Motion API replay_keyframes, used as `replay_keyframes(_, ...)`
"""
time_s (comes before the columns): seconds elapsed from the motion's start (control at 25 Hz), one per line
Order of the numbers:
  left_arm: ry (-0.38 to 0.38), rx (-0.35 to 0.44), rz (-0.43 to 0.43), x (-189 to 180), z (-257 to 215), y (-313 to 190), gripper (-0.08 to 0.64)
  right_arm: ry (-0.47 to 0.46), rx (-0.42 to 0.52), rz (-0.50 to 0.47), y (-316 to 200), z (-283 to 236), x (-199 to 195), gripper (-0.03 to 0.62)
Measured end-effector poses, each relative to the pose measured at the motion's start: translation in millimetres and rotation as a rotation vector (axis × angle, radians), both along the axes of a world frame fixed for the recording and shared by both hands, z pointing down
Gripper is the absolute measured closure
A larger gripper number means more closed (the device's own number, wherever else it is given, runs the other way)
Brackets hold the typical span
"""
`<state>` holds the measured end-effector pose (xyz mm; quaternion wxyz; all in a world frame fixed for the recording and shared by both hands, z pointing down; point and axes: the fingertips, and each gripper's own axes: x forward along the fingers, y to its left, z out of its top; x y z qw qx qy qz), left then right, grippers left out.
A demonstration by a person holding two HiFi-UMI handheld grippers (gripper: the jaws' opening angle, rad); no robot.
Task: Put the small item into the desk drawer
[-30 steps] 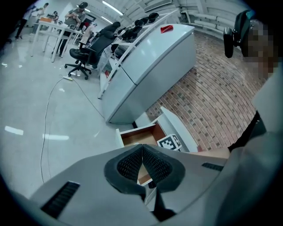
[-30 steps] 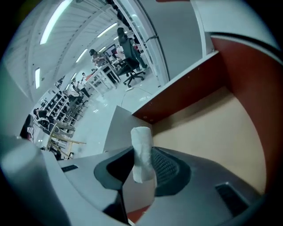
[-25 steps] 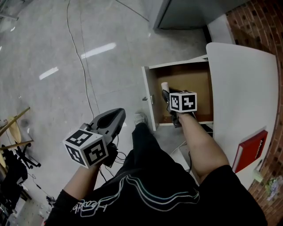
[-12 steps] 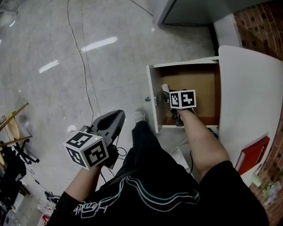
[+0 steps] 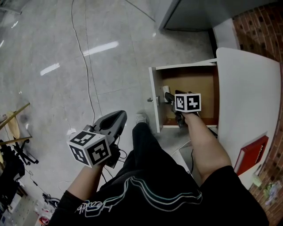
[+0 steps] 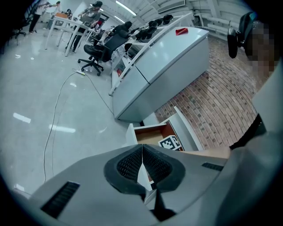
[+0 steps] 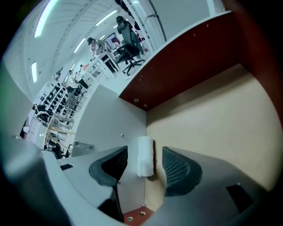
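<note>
The small item is a white roll (image 7: 145, 156). It lies inside the open desk drawer (image 7: 212, 119), against the inner face of the drawer's front panel. My right gripper (image 7: 145, 164) reaches into the drawer, its jaws opening, one on each side of the roll; neither pad touches it. The head view shows the roll (image 5: 166, 93) at the drawer's (image 5: 194, 81) front left, just ahead of the right gripper (image 5: 170, 99). My left gripper (image 5: 118, 117) hangs over the floor beside my leg, shut and holding nothing, its pads (image 6: 132, 164) pressed together.
A red book (image 5: 250, 154) lies on the white desk top (image 5: 247, 88) to the right of the drawer. Thin cables (image 5: 84, 53) run across the glossy floor. A grey cabinet (image 5: 194, 13) stands beyond the drawer, and a brick wall (image 5: 261, 22) runs behind the desk.
The right gripper's jaws have spread apart and let go of the white roll, which now rests in the drawer. The left gripper has hardly moved.
</note>
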<state>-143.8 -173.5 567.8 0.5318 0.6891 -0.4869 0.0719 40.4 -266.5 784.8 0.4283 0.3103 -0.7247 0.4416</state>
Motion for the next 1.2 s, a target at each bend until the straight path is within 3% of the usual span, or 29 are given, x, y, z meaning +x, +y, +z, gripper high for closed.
replay_keyframes(0.2, -0.001, 0.046, -0.024, -1.0, -21.1, 8.9, 0.537, -0.077, 0.085, 0.027, 1.8, -58.0, -2.5, 0.360)
replay_keyframes(0.44, 0.008, 0.122, -0.043, 1.3, -67.4, 31.1, 0.537, -0.276, 0.248, -0.007, 24.2, -183.1, -29.1, 0.360)
replay_keyframes(0.64, 0.035, 0.221, 0.064, 29.4, -127.2, 65.6, 0.537, -0.449, 0.349, -0.071, 70.0, -308.6, -41.8, 0.364)
replay_keyframes(0.76, 0.054, 0.303, 0.114, 45.9, -174.9, 88.0, 0.537, -0.544, 0.412, -0.057, 100.4, -381.0, -36.1, 0.425)
replay_keyframes(0.96, 0.070, 0.438, 0.139, 64.2, -259.4, 124.5, 0.537, -0.633, 0.503, -0.064, 156.1, -472.0, -21.4, 0.470)
replay_keyframes(1.08, 0.068, 0.522, 0.186, 78.9, -311.9, 147.6, 0.537, -0.740, 0.596, -0.143, 192.6, -527.6, -19.5, 0.479)
replay_keyframes(1.2, 0.050, 0.607, 0.243, 93.8, -356.8, 172.6, 0.537, -0.778, 0.683, -0.220, 228.8, -569.9, -16.2, 0.508)
